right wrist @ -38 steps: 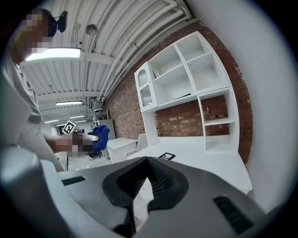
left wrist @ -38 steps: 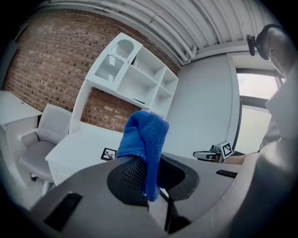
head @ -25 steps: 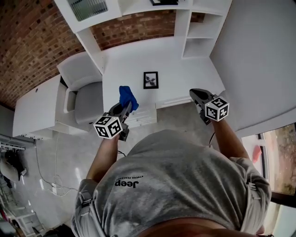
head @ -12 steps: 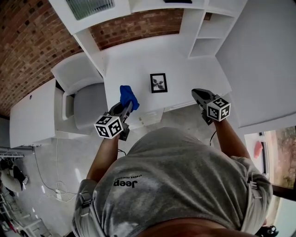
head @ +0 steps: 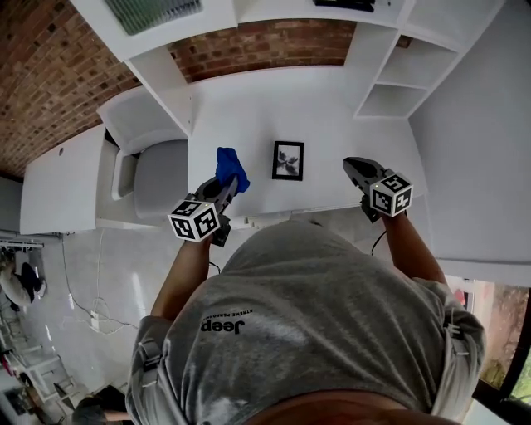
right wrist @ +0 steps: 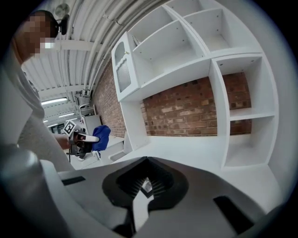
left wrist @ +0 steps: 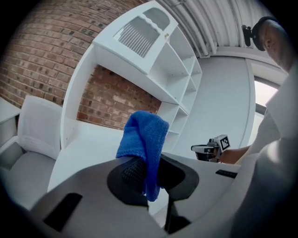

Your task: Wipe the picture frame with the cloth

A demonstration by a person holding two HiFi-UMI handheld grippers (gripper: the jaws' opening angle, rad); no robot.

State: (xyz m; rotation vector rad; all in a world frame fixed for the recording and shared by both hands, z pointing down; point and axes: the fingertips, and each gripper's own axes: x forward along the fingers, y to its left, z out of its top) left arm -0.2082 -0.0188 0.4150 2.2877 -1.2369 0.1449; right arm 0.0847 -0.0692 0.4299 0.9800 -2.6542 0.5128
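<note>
Right of the left tool (head: pixel 231 186) lies the frame (head: pixel 288 160).

White desk (head: pixel 241 116) stands against red brick wall (head: pixel 50 75). Open white shelf compartments (head: pixel 398 87) at desk's right end; louvred cabinet door (head: pixel 153 10) up left. White chair with grey seat (head: pixel 158 183) just beside desk's left edge. Second white counter (head: pixel 58 187) beyond chair. Pale glossy floor (head: pixel 108 266) below.
</note>
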